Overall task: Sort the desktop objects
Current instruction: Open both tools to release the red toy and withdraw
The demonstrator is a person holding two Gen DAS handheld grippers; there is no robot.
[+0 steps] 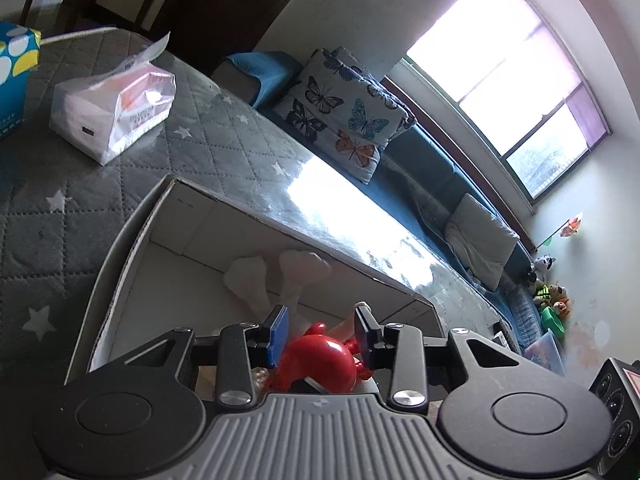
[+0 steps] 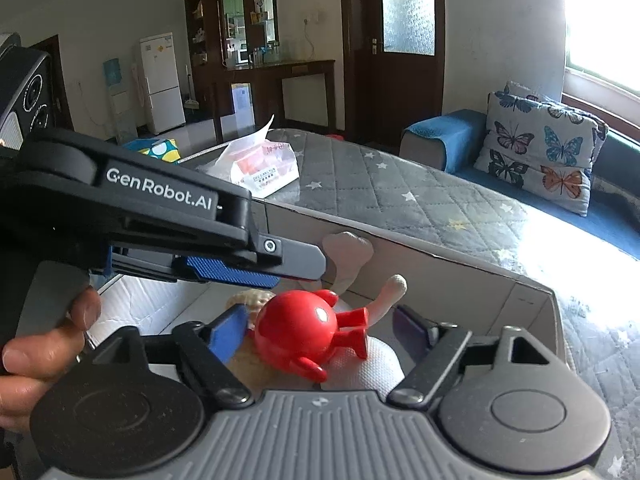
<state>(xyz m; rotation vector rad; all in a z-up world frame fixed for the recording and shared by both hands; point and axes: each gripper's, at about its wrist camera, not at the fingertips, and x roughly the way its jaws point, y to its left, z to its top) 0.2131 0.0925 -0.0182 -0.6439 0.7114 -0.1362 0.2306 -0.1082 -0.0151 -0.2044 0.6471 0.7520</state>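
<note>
Red plastic, round-bodied with stubby limbs, the toy figure [image 2: 298, 330] lies inside the white cardboard box [image 2: 420, 256] on the quilted grey surface [image 2: 420, 196], resting on a pale padded item among cream bone-shaped pieces [image 2: 346, 250]. That is where sorted toys seem to be collected, so the figure looks already delivered rather than still carried.

From the right wrist view, the right hand-held gripper [image 2: 320, 330] stands wide, its blue pads clear of the figure on both sides; nothing is held. The spread suggests a release, with the jaws left wide so they can lift away without dragging the toy.

The left hand-held gripper [image 1: 320, 332] also points down into the box from the other side. Its jaws are parted with the red figure between them; in the left wrist view the pads sit close to the toy, but I cannot be sure they press on it, and the gap seen from the right wrist view suggests they do not. A person's hand [image 2: 44, 356] grips its handle.

A tissue pack [image 1: 114, 110] and a blue spotted box [image 1: 16, 76] sit farther back on the surface, not yet sorted.
</note>
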